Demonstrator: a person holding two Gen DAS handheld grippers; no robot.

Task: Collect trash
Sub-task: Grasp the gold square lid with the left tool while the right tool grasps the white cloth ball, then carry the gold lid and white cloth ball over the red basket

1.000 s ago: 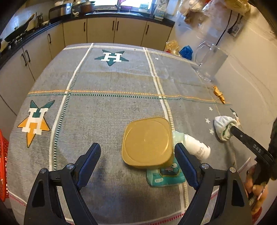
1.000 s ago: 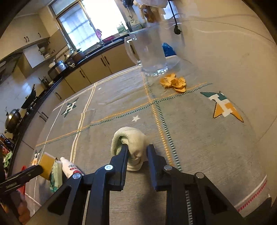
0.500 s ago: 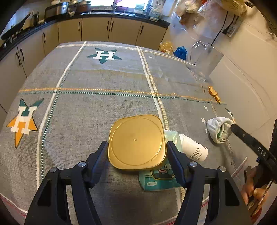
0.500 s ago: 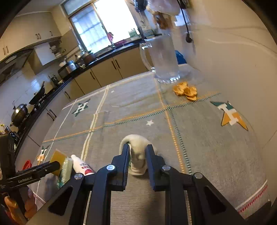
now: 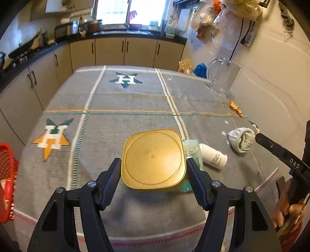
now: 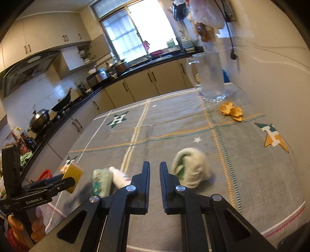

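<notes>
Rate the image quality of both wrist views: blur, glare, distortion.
Left wrist view: mostly sharp, gold lid crisp; window blown out; fisheye bends the cabinets. Right wrist view: motion smear on the white cloth and bottle; window overexposed; wall curved.

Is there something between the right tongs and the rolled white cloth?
Nothing visible. The right tongs, just closed and empty, sit close beside the white cloth; only bare tablecloth separates them.
</notes>
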